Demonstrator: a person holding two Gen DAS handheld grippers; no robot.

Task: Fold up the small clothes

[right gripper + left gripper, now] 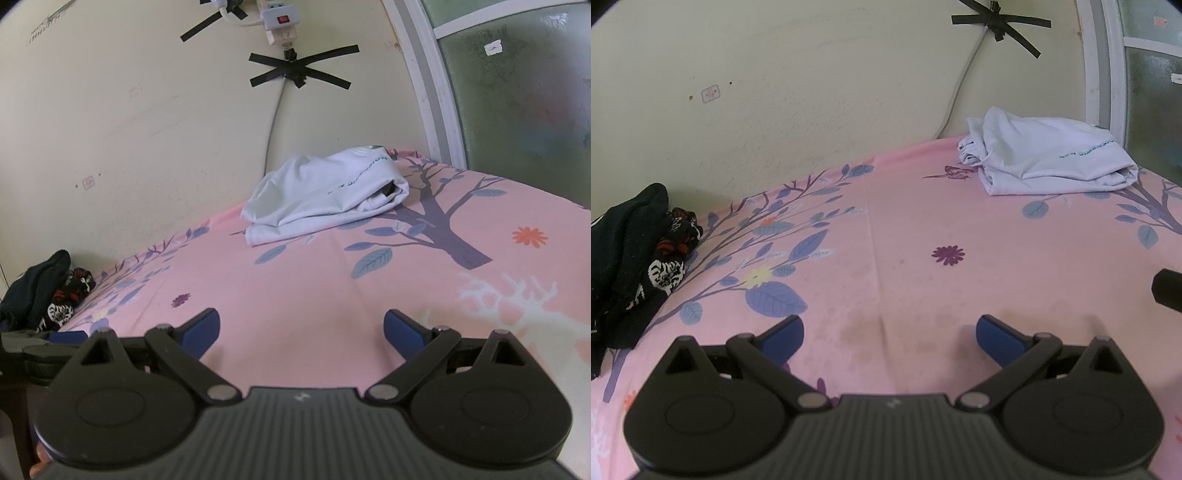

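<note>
A folded white garment (1049,162) lies at the far right of the pink floral bed sheet (923,229), near the wall; it also shows in the right wrist view (325,192). A heap of dark clothes (631,258), black with red and white print, lies at the far left edge; it shows in the right wrist view too (48,295). My left gripper (889,338) is open and empty above the bare sheet. My right gripper (301,332) is open and empty above the sheet (295,280). Part of the left gripper shows at the right wrist view's left edge (40,350).
A cream wall (775,92) runs behind the bed, with a cable taped on by black tape (299,70) and a power strip (277,18). A white-framed frosted window (517,92) stands at the right. A dark part of the other gripper (1167,290) pokes in at the left view's right edge.
</note>
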